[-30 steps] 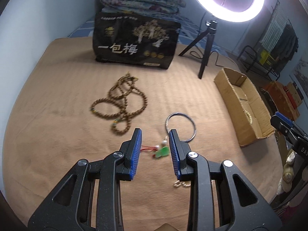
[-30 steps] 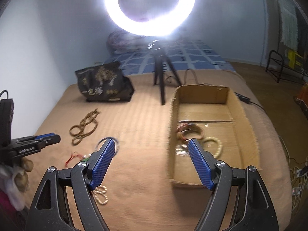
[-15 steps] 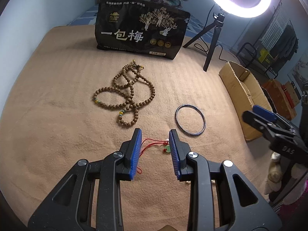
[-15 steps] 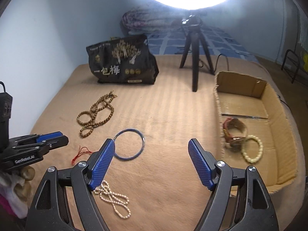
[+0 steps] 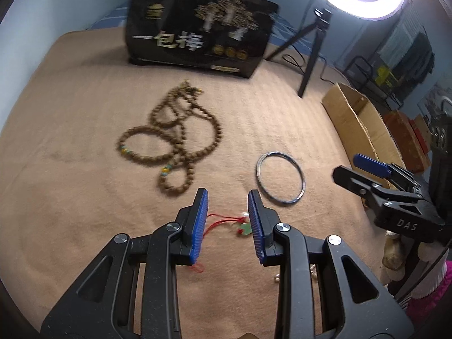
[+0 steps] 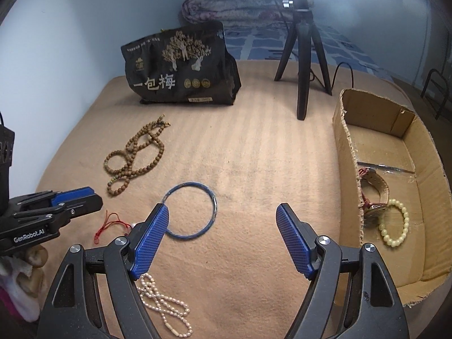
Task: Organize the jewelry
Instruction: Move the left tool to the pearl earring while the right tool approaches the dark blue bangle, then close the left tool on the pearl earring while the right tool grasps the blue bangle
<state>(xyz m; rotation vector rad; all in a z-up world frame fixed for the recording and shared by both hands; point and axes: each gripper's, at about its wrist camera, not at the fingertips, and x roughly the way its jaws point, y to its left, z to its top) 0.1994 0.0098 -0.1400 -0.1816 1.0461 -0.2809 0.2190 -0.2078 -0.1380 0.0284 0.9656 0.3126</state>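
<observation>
Both tongs have come lower since half a second ago. Left tongs (image 5: 228,220), narrowly parted, straddle the red cord (image 5: 223,221) beside the bangle (image 5: 280,178); right tongs (image 6: 222,240) hover wide, just right of it.

Each camera rides low behind its own fingers, close over the tan blanket (image 5: 70,147) and facing the far wall. The left view looks forward from the left side; the right view sits farther right, beside the cardboard box (image 6: 349,152). Both share the middle ground — wooden beads (image 5: 172,138), blue ring (image 6: 192,210), black bag (image 6: 180,67) — and each catches the other gripper at its edge.
</observation>
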